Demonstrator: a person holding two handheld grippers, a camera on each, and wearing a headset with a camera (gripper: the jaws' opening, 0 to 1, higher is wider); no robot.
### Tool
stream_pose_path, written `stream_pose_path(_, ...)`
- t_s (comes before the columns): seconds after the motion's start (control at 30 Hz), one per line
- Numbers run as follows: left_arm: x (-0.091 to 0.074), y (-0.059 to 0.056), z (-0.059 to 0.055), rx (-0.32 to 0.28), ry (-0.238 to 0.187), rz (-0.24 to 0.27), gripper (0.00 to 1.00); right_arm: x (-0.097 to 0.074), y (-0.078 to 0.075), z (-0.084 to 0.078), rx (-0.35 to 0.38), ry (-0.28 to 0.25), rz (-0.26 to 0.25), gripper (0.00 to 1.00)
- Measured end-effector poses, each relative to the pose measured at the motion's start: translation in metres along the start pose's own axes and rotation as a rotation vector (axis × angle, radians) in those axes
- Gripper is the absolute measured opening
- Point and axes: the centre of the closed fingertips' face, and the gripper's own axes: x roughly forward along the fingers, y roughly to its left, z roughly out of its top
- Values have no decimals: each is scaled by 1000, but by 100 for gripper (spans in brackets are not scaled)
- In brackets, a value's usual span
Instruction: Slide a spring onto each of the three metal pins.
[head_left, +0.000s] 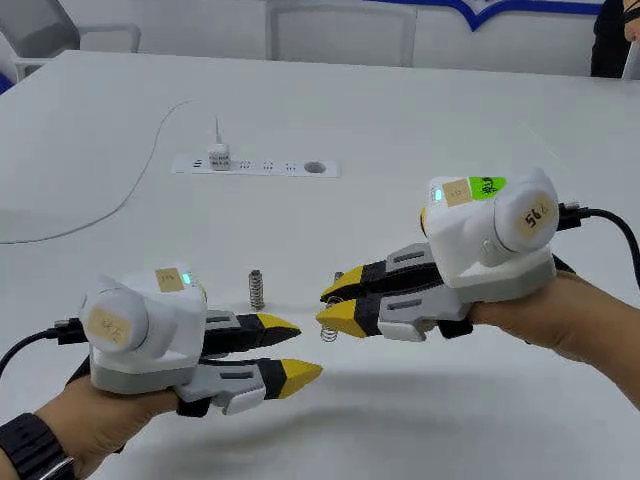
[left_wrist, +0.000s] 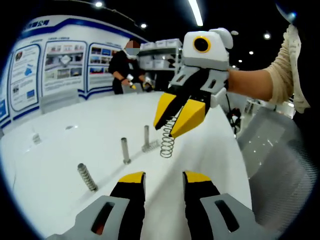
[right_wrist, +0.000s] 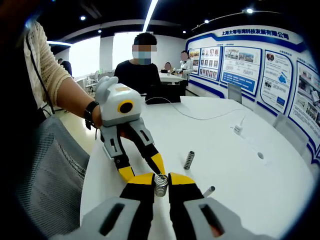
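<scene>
White table (head_left: 400, 110) bearing power strip (head_left: 255, 165). Right gripper (right_wrist: 160, 181) clamping loose spring (left_wrist: 167, 142) between yellow tips, coil hanging down toward tabletop. Left gripper (left_wrist: 162, 180) facing it, jaws standing apart, gripping nothing, tips near that spring but not touching. Two bare pins (left_wrist: 125, 150) standing upright just beside hanging coil. Second spring (head_left: 256, 290) standing upright on table, near Left gripper tips, apart from bare pins.

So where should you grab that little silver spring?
Pinch the small silver coil spring by its top coils, from the side, as the right gripper does. It hangs upright, so its open bottom end is free to slide over a bare metal pin.
</scene>
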Motion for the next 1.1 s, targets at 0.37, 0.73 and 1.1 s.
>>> stream_pose_path(0.37, -10, 10, -5, -21, -6, 38, 42, -5, -20, 3, 12, -11, -51, 12)
stream_pose_path(0.73, -19, 15, -8, -27, -4, 69, 51, -11, -38, 10, 24, -28, -98, 12)
stream_pose_path(1.1, -25, 21, -12, -39, -1, 96, 56, -11, -63, 9, 60, -24, -155, 12)
